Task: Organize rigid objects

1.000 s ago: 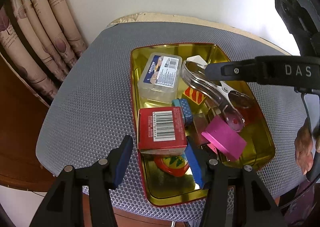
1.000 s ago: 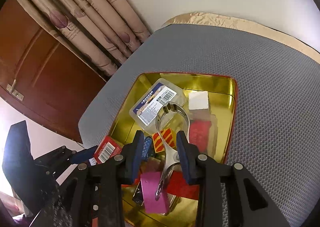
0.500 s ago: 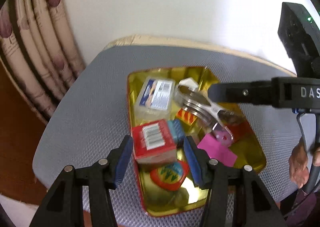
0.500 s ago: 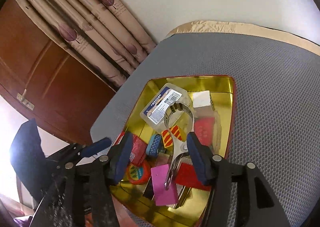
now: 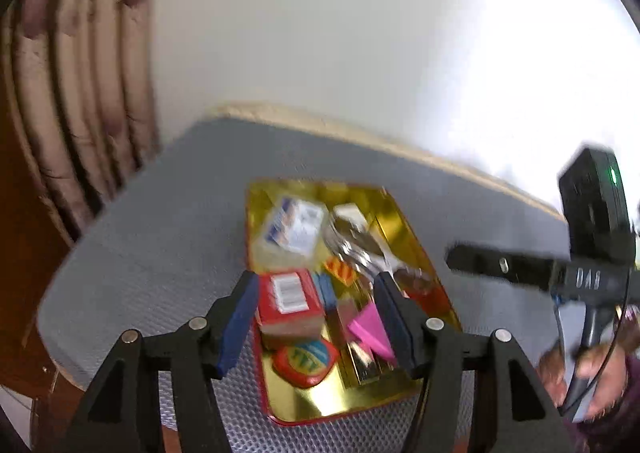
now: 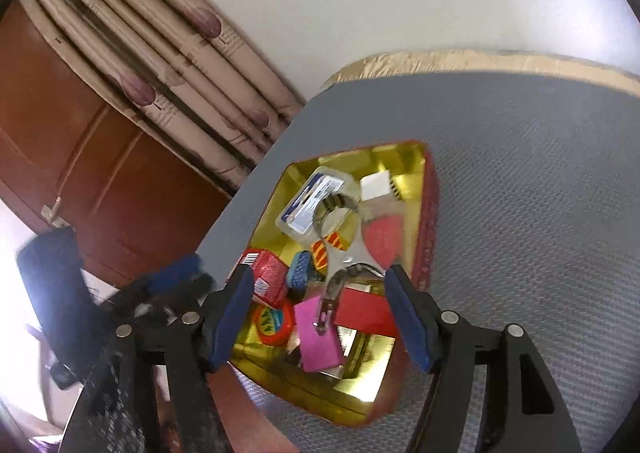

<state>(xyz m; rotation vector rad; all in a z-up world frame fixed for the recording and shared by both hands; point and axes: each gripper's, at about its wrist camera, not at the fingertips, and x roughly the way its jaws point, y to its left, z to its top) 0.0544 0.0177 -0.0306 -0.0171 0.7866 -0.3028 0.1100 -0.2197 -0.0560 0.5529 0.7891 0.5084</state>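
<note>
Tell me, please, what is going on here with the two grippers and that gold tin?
A person holds a gripper in each hand over a gold tin on a grey mat, sorting small rigid items. The metal clamp lies in the tin among a red box, a pink block and a clear plastic case. The right gripper has just been opening, nothing pressed between its pads. The left gripper is open too, holding nothing.

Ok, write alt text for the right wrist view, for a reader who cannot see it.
The right gripper, its jaws just opened and holding nothing, hovers over a gold tin tray on a grey mesh mat. In the tray lie a metal clamp, a pink block, a red box and a clear plastic case.
</note>
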